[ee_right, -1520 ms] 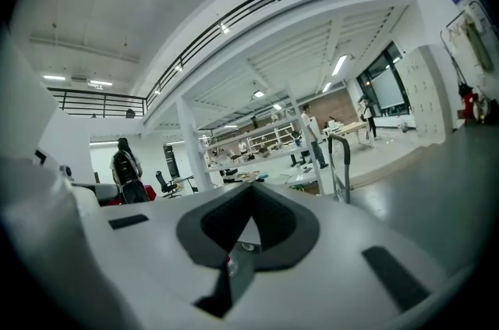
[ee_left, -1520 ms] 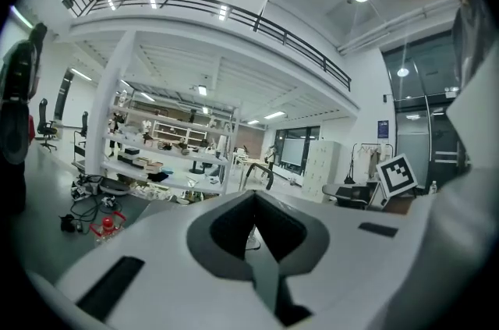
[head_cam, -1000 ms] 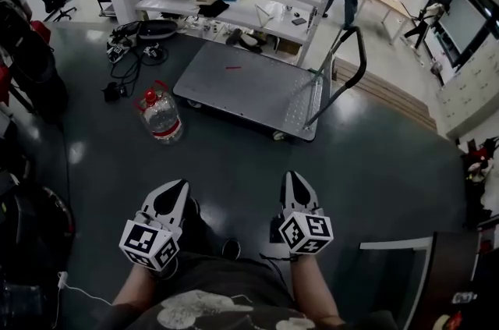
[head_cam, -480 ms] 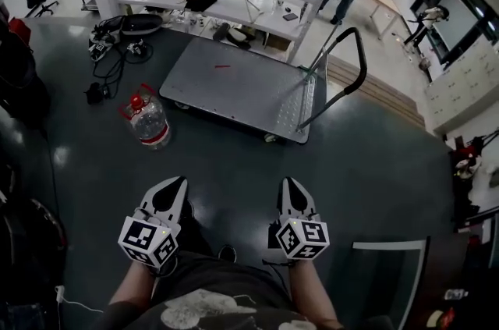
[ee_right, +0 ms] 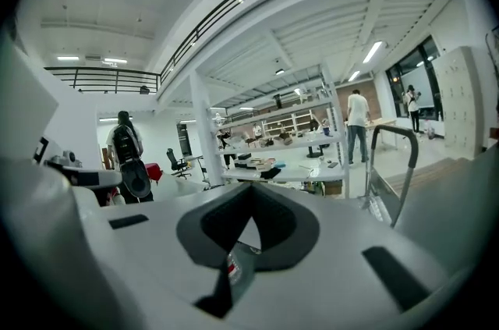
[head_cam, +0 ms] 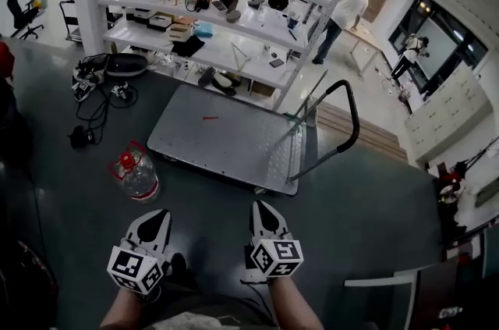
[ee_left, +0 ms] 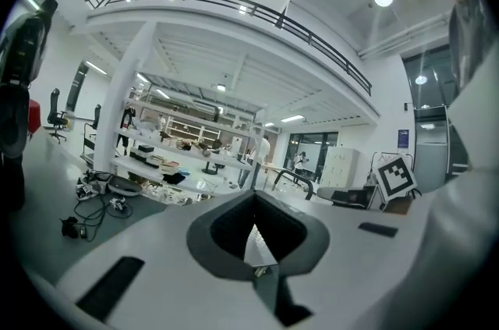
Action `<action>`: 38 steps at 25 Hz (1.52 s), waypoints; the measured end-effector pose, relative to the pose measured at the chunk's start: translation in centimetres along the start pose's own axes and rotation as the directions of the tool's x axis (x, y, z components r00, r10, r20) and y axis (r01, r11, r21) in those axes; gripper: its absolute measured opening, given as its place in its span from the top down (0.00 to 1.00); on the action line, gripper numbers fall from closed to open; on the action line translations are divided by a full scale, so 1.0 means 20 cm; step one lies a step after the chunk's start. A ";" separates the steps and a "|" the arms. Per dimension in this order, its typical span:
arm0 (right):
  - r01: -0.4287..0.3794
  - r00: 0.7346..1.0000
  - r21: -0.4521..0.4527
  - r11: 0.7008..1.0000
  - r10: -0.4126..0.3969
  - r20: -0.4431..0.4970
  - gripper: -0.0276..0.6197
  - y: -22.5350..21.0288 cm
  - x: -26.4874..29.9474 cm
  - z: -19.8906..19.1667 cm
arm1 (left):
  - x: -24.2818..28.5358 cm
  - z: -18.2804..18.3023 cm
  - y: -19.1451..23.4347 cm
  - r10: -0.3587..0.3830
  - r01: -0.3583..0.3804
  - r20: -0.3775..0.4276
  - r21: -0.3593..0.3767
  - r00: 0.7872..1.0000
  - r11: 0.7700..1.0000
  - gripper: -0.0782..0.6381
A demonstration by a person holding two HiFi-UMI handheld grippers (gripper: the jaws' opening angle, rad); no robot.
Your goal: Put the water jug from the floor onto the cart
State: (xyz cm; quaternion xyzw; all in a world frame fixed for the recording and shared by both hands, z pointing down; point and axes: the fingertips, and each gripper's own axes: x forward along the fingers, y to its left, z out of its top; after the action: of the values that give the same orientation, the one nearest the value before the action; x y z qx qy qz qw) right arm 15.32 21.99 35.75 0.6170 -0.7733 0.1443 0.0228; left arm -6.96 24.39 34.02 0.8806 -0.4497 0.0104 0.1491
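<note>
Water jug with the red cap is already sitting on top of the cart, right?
Not quite. The water jug with the red cap is not on top of the cart. It stands on the floor, just off the cart's left front corner. The head view shows this.

water jug (head_cam: 136,177) now nearer left gripper (head_cam: 156,218), cart (head_cam: 226,140) closer

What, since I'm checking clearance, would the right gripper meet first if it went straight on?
Likely the white shelving behind the cart; the right gripper points roughly level and seems to clear the deck, though depth is unclear.
</note>
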 end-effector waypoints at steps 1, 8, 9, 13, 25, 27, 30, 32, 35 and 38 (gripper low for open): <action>-0.009 1.000 -0.006 1.000 0.009 0.000 0.97 0.04 0.07 0.03 | 0.01 0.03 0.07 0.011 -0.011 0.003 -0.006 1.000 1.000 0.88; -0.043 0.998 0.002 0.999 0.043 -0.038 0.97 0.30 0.44 0.00 | -0.05 0.08 0.50 0.071 -0.071 -0.005 -0.036 0.997 0.997 0.88; -0.047 0.998 0.000 0.999 0.047 -0.042 0.97 0.35 0.48 0.00 | -0.07 0.08 0.55 0.081 -0.081 -0.006 -0.039 0.997 0.996 0.88; -0.048 0.997 -0.007 0.999 0.047 -0.067 0.97 0.43 0.60 -0.05 | -0.14 0.04 0.75 0.133 -0.134 -0.013 -0.073 0.991 0.988 0.88; -0.156 0.978 -0.025 0.987 0.150 -0.146 0.97 0.54 1.21 -0.09 | -0.11 0.05 1.14 0.317 -0.316 -0.009 -0.137 0.948 0.939 0.88; -0.198 0.967 -0.026 0.980 0.191 -0.168 0.97 0.59 1.35 -0.12 | -0.10 0.04 1.23 0.367 -0.365 -0.016 -0.148 0.930 0.919 0.88; -0.250 0.950 -0.024 0.968 0.240 -0.198 0.97 0.67 1.57 -0.15 | -0.05 0.04 1.40 0.430 -0.427 -0.026 -0.184 0.903 0.885 0.88; -0.284 0.936 -0.020 0.959 0.273 -0.222 0.97 0.73 1.70 -0.18 | 0.00 0.05 1.48 0.453 -0.452 -0.037 -0.190 0.891 0.872 0.88; -0.339 0.911 -0.033 0.940 0.319 -0.261 0.97 0.78 1.88 -0.20 | 0.12 0.08 1.59 0.472 -0.473 -0.050 -0.188 0.880 0.861 0.88; -0.379 0.887 -0.044 0.924 0.350 -0.302 0.97 0.80 2.05 -0.23 | 0.25 0.09 1.70 0.487 -0.490 -0.065 -0.191 0.871 0.851 0.88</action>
State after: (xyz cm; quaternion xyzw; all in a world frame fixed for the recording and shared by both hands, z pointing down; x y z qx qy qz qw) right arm -10.46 -12.48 45.72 0.4310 -0.8701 0.1947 0.1390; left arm -31.14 1.26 41.62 0.7178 -0.6562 0.0086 0.2327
